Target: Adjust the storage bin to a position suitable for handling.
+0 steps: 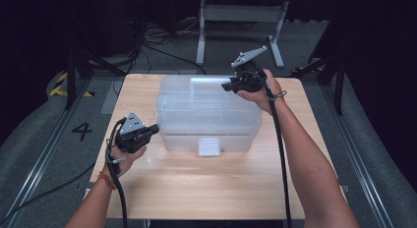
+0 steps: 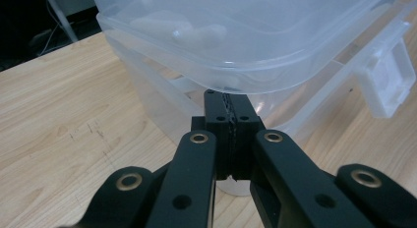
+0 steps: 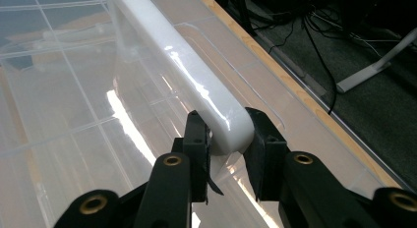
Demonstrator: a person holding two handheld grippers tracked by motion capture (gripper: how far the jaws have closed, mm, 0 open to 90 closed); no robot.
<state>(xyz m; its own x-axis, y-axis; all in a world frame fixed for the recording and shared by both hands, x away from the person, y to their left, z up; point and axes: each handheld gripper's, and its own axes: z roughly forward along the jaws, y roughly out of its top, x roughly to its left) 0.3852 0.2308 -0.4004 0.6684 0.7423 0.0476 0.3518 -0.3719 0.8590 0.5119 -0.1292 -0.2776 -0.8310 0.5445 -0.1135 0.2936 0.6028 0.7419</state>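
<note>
On the table: a clear plastic storage box [image 1: 209, 115] stands at the centre of the high view, on a light wooden tabletop [image 1: 196, 188], with its lid on.
Box latch: a white clip [image 1: 208, 146] hangs at the middle of the box's near side; in the left gripper view it shows at the right edge [image 2: 388, 80].
Box handle: a white bar [image 3: 192, 75] runs along the lid from the upper left of the right gripper view down to its centre.
Left gripper: the left gripper [image 1: 150, 130] sits left of centre in the high view, just beside the box's left end; in the left gripper view its tips [image 2: 231, 110] lie under the lid's overhanging rim.
Left jaws: pressed together, pad against pad, with nothing seen between them.
Right gripper: the right gripper [image 1: 230, 85] is at the upper centre of the high view, over the far right part of the lid.
Right jaws: pinching the rounded end of the white bar, one pad [image 3: 199, 134] on each side of it.
Floor: grey, with cables [image 1: 162, 46] at the top of the high view.
</note>
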